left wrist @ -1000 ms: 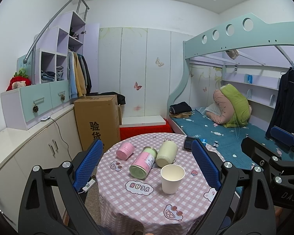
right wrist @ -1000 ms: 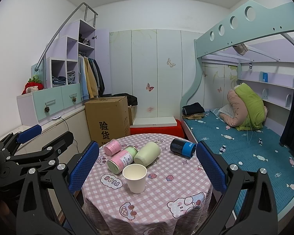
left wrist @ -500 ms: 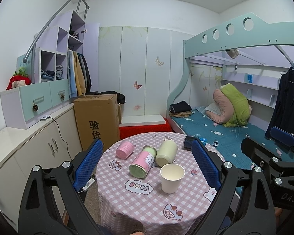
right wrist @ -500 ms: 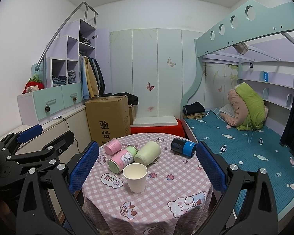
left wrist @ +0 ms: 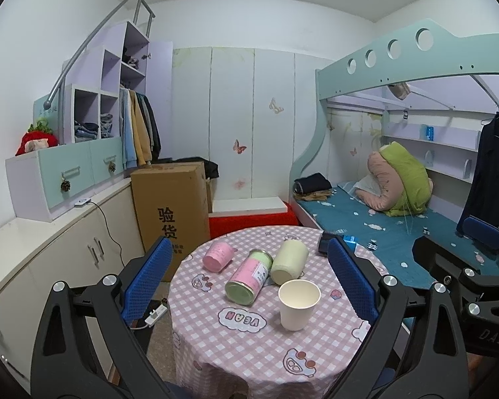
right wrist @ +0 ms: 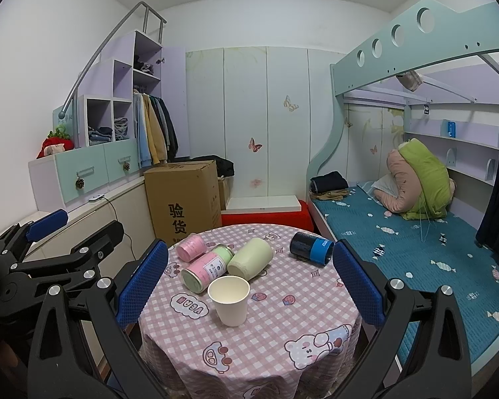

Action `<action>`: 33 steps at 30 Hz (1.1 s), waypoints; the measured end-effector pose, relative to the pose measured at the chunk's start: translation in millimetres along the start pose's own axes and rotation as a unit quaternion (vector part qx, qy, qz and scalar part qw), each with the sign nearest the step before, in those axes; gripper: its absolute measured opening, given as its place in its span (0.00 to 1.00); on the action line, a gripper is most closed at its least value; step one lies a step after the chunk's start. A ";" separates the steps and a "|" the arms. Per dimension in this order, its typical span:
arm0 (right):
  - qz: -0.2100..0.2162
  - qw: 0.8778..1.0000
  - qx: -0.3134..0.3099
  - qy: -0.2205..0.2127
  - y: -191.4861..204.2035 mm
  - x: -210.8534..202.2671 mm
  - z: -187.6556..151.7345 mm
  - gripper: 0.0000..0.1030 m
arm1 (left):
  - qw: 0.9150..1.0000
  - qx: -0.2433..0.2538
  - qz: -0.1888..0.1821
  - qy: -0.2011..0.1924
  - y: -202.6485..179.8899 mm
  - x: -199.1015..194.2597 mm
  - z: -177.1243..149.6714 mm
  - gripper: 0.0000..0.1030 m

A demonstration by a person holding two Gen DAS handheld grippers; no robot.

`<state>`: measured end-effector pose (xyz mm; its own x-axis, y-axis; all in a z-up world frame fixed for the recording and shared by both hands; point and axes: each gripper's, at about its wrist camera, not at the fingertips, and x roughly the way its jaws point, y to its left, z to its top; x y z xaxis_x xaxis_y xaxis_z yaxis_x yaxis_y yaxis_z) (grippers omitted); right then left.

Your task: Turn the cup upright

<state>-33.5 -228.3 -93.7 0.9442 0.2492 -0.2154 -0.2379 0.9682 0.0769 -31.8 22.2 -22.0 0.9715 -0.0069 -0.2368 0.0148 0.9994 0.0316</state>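
Note:
A white paper cup [left wrist: 298,304] [right wrist: 230,300] stands upright, mouth up, on the round table with a pink checked cloth [left wrist: 249,349] [right wrist: 282,326]. My left gripper [left wrist: 249,282] is open and empty, held back from the table, with the cup between its blue pads in view. My right gripper [right wrist: 246,282] is open and empty, also short of the table. Each gripper shows at the edge of the other's view.
Behind the cup lie a pink cup [right wrist: 191,248], a pink-and-green can [right wrist: 207,267], a pale green cup [right wrist: 250,258] and a dark blue cup [right wrist: 311,249], all on their sides. A cardboard box [right wrist: 183,199] stands behind the table, a bunk bed [right wrist: 415,232] at right, cabinets at left.

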 end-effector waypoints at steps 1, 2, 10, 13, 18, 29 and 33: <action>0.000 1.000 0.000 0.000 0.9 0.2 -0.3 0.93 | 1.000 0.001 0.001 -0.001 -1.5 -0.6 -0.6 0.92; -0.001 1.000 0.000 0.000 1.5 0.7 -1.3 0.93 | 1.000 0.001 0.000 -0.001 -0.9 -0.1 -0.5 0.92; 0.000 1.000 0.001 0.002 1.2 2.8 -4.9 0.93 | 1.000 0.000 0.001 -0.001 -2.0 -0.3 -0.9 0.92; 0.000 1.000 0.001 0.003 1.7 4.1 -6.9 0.93 | 1.000 0.000 0.002 -0.001 -2.0 -0.5 -0.9 0.92; 0.000 1.000 0.001 0.003 1.9 4.3 -7.4 0.93 | 1.000 0.000 0.002 -0.001 -1.8 -0.5 -0.9 0.92; 0.000 1.000 0.001 0.003 1.8 4.3 -8.4 0.93 | 1.000 0.000 0.001 -0.001 -2.3 -0.4 -1.0 0.92; 0.000 1.000 0.002 0.004 1.1 4.6 -7.5 0.93 | 1.000 0.000 0.003 -0.002 -2.5 0.4 -0.5 0.92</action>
<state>-31.2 -225.9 -101.9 0.9424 0.2496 -0.2226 -0.2374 0.9681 0.0804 -31.5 19.7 -22.7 0.9725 -0.0011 -0.2329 0.0092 0.9994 0.0339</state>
